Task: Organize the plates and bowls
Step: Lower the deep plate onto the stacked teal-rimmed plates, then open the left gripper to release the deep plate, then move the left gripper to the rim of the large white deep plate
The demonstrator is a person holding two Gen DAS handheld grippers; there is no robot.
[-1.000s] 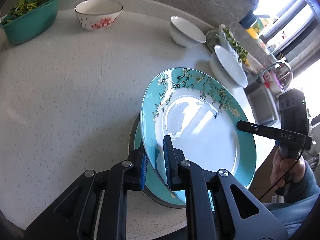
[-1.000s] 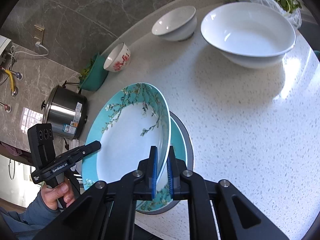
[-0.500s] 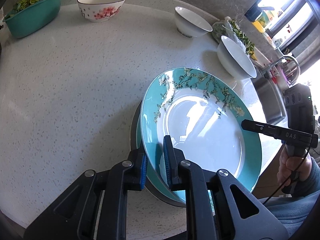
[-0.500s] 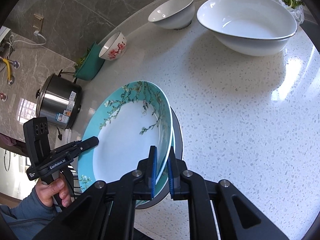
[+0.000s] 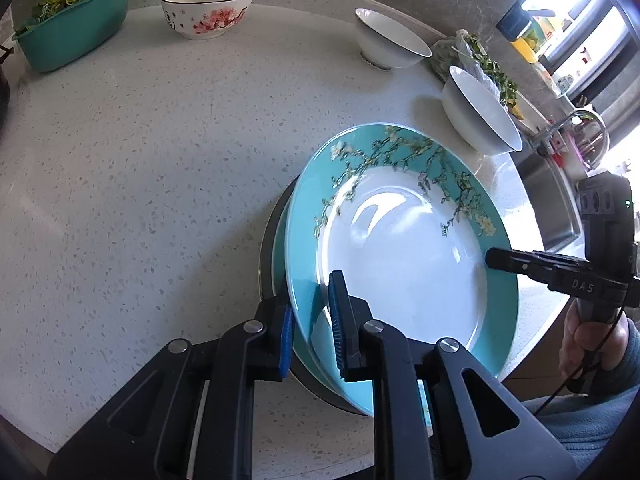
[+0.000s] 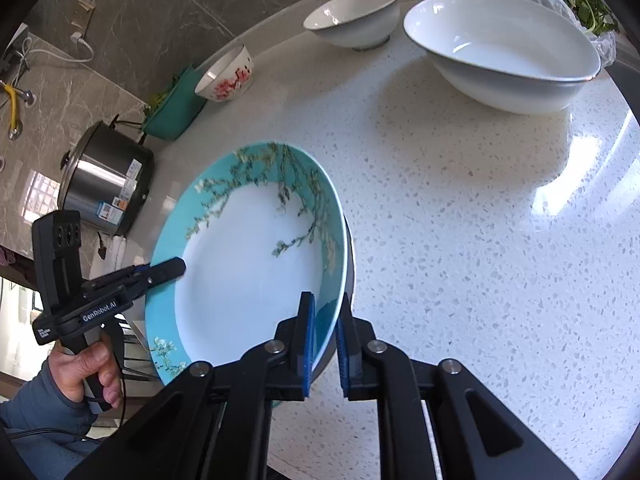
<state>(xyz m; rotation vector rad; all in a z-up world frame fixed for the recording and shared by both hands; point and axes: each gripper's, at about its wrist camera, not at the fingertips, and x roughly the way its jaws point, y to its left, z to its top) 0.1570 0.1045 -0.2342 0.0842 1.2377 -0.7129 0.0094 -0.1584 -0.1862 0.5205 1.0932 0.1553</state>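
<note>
A teal plate with a white centre and blossom branches (image 5: 404, 264) (image 6: 248, 264) lies almost flat on a stack: a second teal plate (image 5: 279, 268) over a dark plate (image 5: 265, 256) (image 6: 350, 252). My left gripper (image 5: 312, 328) is shut on the top plate's near left rim, blue pads on either side of the edge. My right gripper (image 6: 324, 344) is shut on the opposite rim. Each gripper shows in the other's view: the right one (image 5: 494, 258) held by a hand, the left one (image 6: 178, 268) likewise.
On the speckled white counter (image 5: 140, 184) stand a pink-flowered bowl (image 5: 208, 8), a small white bowl (image 5: 388, 44), a large white bowl (image 6: 504, 52), a teal basin of greens (image 5: 76, 28) and bagged greens (image 5: 484, 60). A sink (image 5: 552, 204) lies at right, a steel cooker (image 6: 104, 188) at left.
The top teal plate has come down and levelled out, closing the gap to the teal plate under it. Both grippers stayed on its rim and sank with it.
</note>
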